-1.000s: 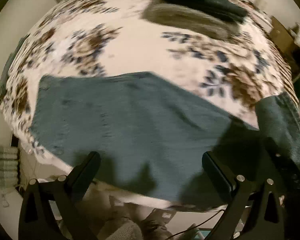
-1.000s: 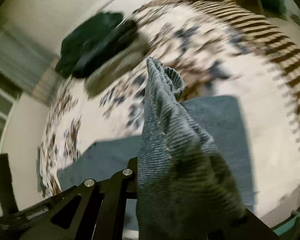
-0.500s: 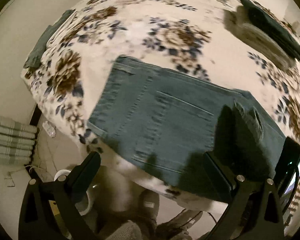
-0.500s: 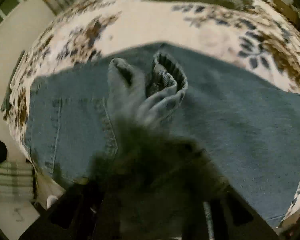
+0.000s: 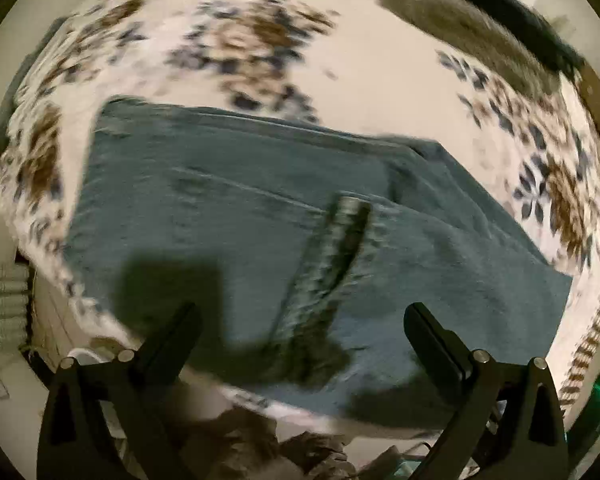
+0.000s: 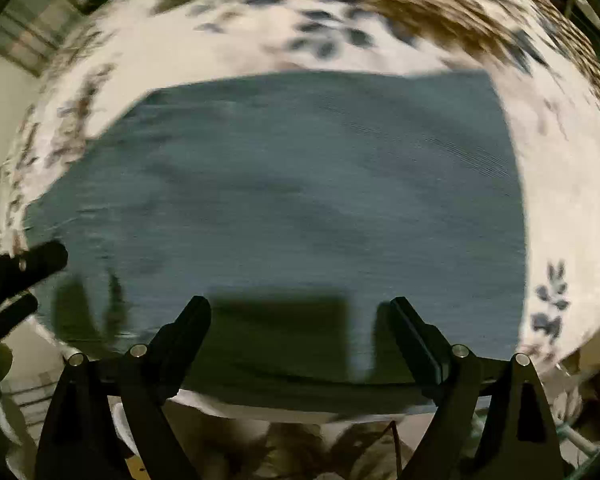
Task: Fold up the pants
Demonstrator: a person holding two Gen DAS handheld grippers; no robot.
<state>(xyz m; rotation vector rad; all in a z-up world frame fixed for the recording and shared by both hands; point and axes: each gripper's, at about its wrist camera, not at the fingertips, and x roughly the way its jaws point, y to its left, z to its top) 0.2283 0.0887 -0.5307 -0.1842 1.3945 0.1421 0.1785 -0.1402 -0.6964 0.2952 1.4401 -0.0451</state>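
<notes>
My right tongs (image 6: 300, 320) have just been opening and now gape empty, as do my left tongs (image 5: 300, 328); the pants (image 6: 300, 200) lie folded mid-frame on the floral bed (image 6: 560, 200).

You've got blue-green denim pants (image 5: 228, 216) folded flat on the floral bedspread, filling frame centre in both views; the top layer's hem end (image 5: 340, 236) lies across them lower centre, slightly rumpled, blurred.
</notes>
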